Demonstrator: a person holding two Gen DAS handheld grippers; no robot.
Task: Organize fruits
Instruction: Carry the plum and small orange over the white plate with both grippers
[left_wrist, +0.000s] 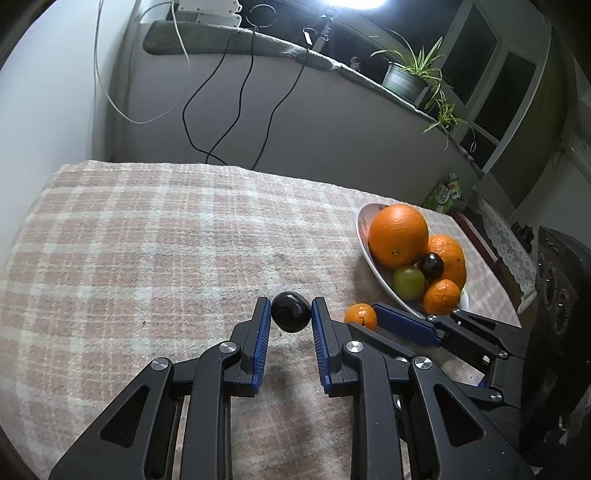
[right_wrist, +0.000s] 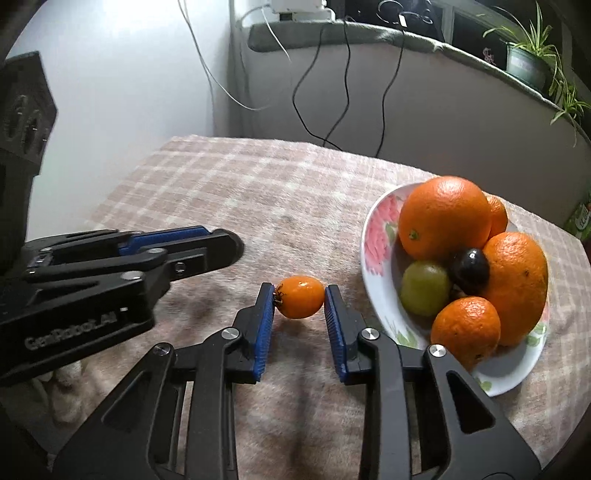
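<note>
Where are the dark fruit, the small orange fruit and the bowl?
dark fruit (left_wrist: 290, 312): left wrist view, its middle.
small orange fruit (right_wrist: 300, 297): right wrist view, its middle.
bowl (right_wrist: 378, 225): right wrist view, floral inner wall.

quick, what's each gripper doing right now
Left gripper: fingers around the dark plum, apparently gripping it.
Right gripper: fingers either side of the small orange fruit; firm grip cannot be told.

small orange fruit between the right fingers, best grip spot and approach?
Grip the small orange fruit across its middle, pads on its two ends, right gripper coming in low from the near side along the tablecloth. It lies sideways, stem against the left pad.
</note>
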